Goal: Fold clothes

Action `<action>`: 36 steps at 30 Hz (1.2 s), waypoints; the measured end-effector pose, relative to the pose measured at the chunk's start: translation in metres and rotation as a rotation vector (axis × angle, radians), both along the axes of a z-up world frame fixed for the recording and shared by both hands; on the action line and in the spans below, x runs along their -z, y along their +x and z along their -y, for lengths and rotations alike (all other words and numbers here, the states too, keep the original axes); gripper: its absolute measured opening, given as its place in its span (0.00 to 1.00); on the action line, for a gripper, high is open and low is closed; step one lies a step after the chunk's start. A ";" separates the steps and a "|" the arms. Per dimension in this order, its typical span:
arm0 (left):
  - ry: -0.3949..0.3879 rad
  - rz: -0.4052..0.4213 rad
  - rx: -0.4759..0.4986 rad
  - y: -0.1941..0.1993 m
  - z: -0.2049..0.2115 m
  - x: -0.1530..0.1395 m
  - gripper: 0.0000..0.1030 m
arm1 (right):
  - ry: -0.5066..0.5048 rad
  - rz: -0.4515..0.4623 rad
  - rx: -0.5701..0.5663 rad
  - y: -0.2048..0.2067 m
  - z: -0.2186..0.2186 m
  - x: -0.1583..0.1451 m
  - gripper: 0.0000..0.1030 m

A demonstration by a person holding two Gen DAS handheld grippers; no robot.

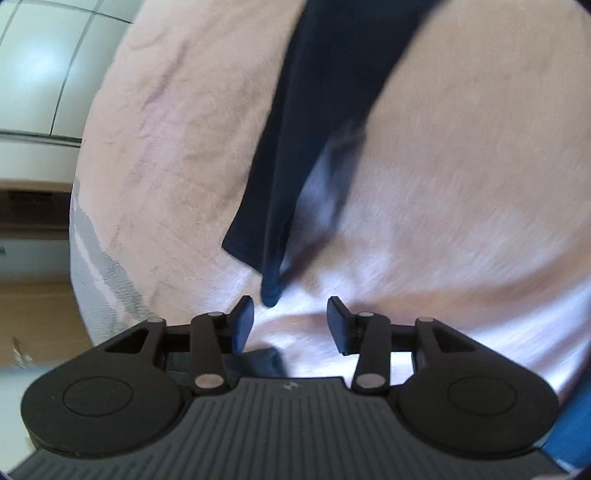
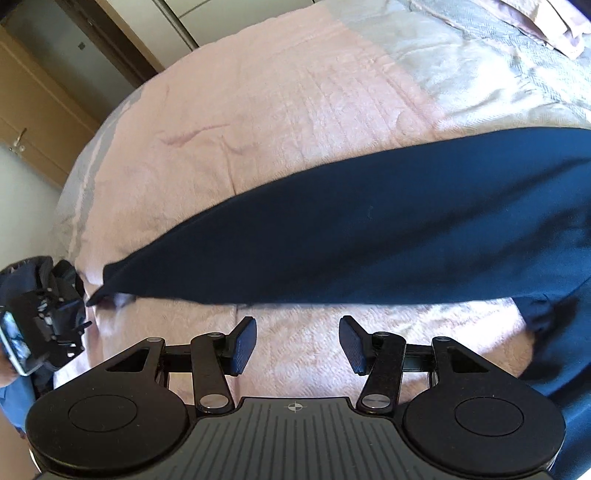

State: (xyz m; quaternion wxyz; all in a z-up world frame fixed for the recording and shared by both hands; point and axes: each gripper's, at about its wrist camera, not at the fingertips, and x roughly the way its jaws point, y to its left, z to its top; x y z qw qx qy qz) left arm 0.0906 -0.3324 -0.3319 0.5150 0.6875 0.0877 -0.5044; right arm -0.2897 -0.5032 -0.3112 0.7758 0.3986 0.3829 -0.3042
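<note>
A dark navy garment [image 2: 369, 229] lies stretched across a pink blanket [image 2: 280, 110] on a bed. In the left wrist view a narrow end of the garment [image 1: 317, 122] runs down to a tip just ahead of my left gripper [image 1: 291, 317], which is open with nothing between its fingers. My right gripper [image 2: 297, 341] is open too, hovering over bare blanket just short of the garment's near edge. The left gripper [image 2: 44, 321] shows in the right wrist view at the far left, by the garment's pointed end.
A grey-and-white bedspread [image 2: 498, 74] covers the far part of the bed, with a pillow [image 2: 546, 26] at the top right. Wooden wardrobe doors [image 2: 33, 122] and a doorway stand beyond the bed's left edge. A tiled floor [image 1: 33, 66] lies beside the bed.
</note>
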 end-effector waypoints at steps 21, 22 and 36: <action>-0.046 -0.304 0.204 -0.079 -0.041 -0.026 0.48 | 0.143 -0.091 0.539 -0.166 -0.059 0.016 0.53; -0.046 -0.335 0.202 -0.085 -0.051 -0.032 0.48 | 0.146 -0.087 0.563 -0.176 -0.059 0.017 0.53; 0.090 -0.109 0.377 -0.197 -0.220 -0.003 0.56 | 0.179 0.090 0.676 -0.282 -0.031 0.052 0.53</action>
